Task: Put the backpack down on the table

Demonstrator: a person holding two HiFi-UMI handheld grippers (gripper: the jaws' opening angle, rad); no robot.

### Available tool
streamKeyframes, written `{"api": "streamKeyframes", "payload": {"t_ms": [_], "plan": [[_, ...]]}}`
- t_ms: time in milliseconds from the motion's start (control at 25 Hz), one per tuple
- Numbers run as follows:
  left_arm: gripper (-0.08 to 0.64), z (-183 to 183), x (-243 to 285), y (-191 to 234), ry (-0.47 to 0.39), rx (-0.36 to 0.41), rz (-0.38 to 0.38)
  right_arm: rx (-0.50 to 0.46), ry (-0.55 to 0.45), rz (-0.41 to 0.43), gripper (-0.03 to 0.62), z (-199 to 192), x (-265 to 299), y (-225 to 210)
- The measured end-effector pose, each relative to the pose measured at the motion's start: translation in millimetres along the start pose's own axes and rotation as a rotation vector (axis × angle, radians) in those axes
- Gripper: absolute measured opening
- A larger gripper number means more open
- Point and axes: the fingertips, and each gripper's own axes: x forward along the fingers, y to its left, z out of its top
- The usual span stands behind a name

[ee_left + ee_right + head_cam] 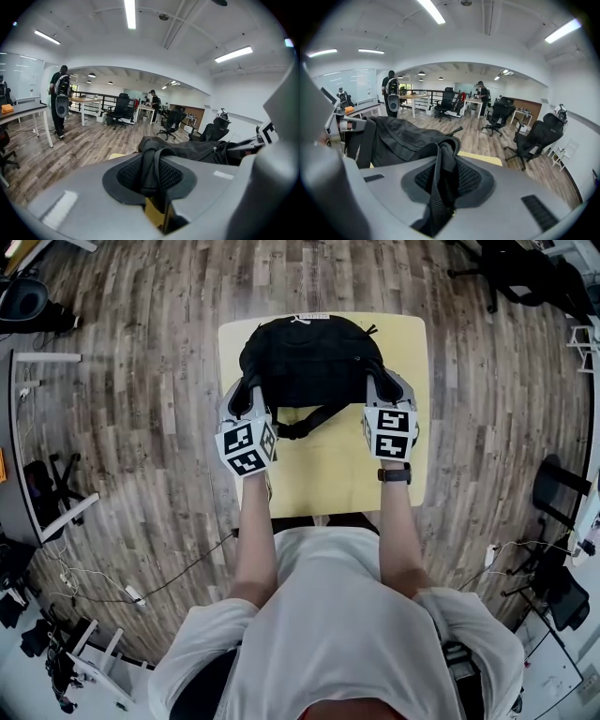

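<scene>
A black backpack [310,360] lies across the far half of the small yellow table [328,474], with one strap looping toward me. My left gripper [246,399] is shut on black strap fabric at the bag's left end; that fabric [151,164] sits pinched between the dark pads. My right gripper [379,390] is shut on the bag's right end, where a webbing strap [439,187] hangs between the pads. The bag's body [393,136] stretches to the left in the right gripper view and shows as a dark mass [206,150] ahead in the left gripper view.
Wooden floor surrounds the table. Black office chairs [534,136] and white desks [28,112] stand farther off, and people stand far back [58,101]. Cables and a power strip [136,594] lie on the floor at my left.
</scene>
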Motion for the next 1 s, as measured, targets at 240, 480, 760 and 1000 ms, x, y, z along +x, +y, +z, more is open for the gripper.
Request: {"api": "streamKeyframes", "payload": {"t_ms": [240,480,760,1000], "plan": [[0.069,-22.4,11.5,3.2,0.05,-0.01,-0.005,0.013,0.049,0.006,0.071,-23.4,12.9,3.3],[0.069,-47.5,15.3,9.0,0.096,-0.032,0.004,0.019,0.086,0.024,0.071,-43.3,20.9,9.8],[0.069,-78.4,21.0,15.5,0.159,-0.04,0.009,0.045,0.133,0.043,0.071,-69.8,31.7,12.0],[0.071,-108.6,27.8,25.9,0.212,-0.038,0.031,0.054,0.192,0.042,0.071,-97.2,40.7,13.1]]}}
